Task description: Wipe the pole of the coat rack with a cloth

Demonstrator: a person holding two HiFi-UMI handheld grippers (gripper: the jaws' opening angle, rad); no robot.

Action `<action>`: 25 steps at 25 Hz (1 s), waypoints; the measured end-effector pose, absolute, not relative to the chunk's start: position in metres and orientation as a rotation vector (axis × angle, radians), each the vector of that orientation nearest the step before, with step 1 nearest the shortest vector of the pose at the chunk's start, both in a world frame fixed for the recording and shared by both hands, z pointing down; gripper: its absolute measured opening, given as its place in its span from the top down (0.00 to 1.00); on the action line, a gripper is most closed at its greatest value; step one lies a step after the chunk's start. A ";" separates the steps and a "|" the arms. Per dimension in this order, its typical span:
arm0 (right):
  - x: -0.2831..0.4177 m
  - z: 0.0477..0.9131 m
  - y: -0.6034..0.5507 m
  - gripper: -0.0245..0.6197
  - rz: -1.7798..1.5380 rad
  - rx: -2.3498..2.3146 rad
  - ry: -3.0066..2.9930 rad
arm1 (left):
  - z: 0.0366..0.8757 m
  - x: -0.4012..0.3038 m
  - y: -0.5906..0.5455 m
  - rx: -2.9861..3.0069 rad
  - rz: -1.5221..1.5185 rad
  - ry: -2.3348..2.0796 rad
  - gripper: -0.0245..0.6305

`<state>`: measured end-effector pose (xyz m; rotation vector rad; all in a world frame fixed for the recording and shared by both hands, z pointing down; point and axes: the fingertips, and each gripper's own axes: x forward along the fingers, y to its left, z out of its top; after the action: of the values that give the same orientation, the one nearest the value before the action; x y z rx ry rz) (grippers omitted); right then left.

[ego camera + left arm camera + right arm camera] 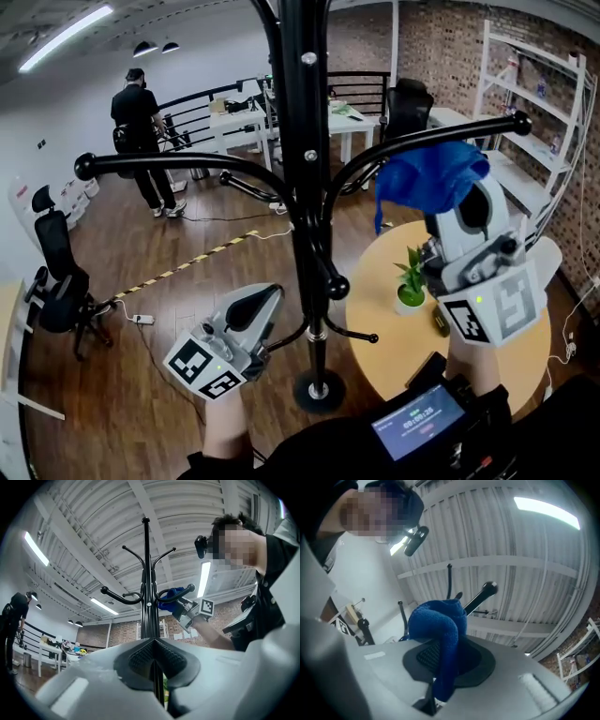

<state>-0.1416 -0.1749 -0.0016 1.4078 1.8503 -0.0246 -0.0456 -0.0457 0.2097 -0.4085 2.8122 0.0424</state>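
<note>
The black coat rack pole [305, 141] rises through the middle of the head view from its round base [319, 389]. My left gripper [277, 298] sits low beside the pole, and a thin black bar of the rack, apparently a lower hook arm [281, 339], shows in it. In the left gripper view the gripper [152, 660] has its pads closed on that bar, with the pole [146, 573] rising above. My right gripper [459, 192] is shut on a blue cloth [427, 178] beside the right upper hook arm [441, 136]. The cloth [438, 620] bulges out between the jaws [440, 656].
A round wooden table [525, 366] with a small potted plant [410, 281] stands right of the rack base. White shelving [534, 112] lines the brick wall. A person [141, 122] stands far back by white desks [234, 122]. An office chair [61, 281] is at the left.
</note>
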 end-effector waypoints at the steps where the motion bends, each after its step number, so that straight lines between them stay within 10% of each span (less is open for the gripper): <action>1: -0.137 0.008 -0.160 0.89 0.007 1.449 1.841 | 0.211 -0.042 -0.044 -0.396 0.050 2.815 0.96; 25: -0.110 0.370 -0.092 0.89 1.047 2.163 1.869 | 0.249 -0.049 -0.055 -0.384 0.148 2.919 0.96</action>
<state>-0.1100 -0.0921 0.3699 2.1634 1.8691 1.0467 -0.0488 -0.0554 0.2495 -0.3838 2.9191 0.1482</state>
